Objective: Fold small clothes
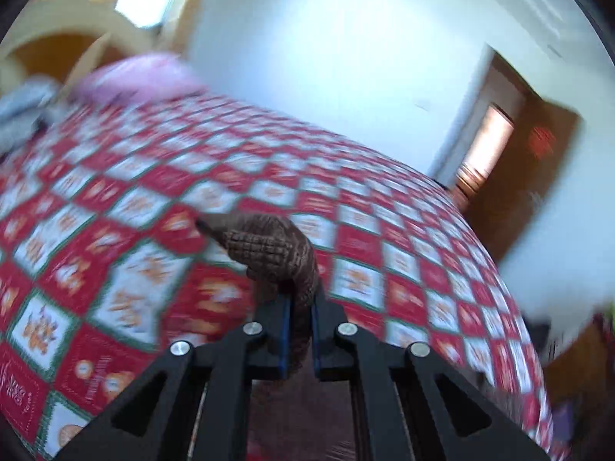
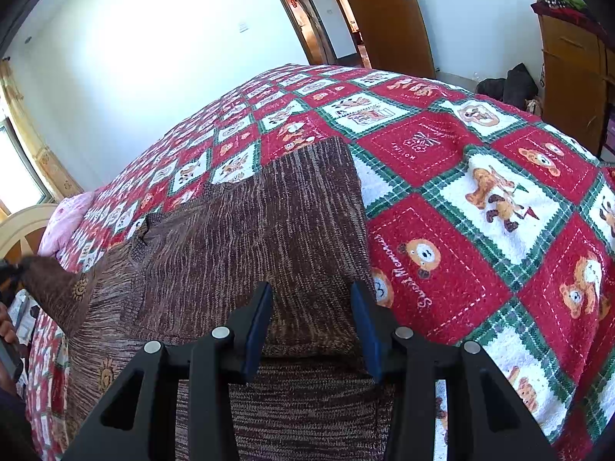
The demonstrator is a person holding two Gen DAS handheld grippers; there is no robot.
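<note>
A brown knitted garment [image 2: 246,238] lies on the red, white and green checked bedspread [image 2: 480,199]. Its right part is folded over the middle. My right gripper [image 2: 313,292] is open just above the folded layer and holds nothing. My left gripper [image 1: 299,299] is shut on a bunched end of the brown garment [image 1: 269,249] and holds it lifted above the bedspread [image 1: 153,199]. In the right wrist view that lifted end [image 2: 50,284] rises at the far left. The left wrist view is blurred by motion.
A pink pillow [image 1: 142,77] and grey cloth [image 1: 19,111] lie at the head of the bed. A wooden door [image 2: 380,15] stands open beyond the foot of the bed. A wooden cabinet [image 2: 572,77] with piled clothes stands at the right.
</note>
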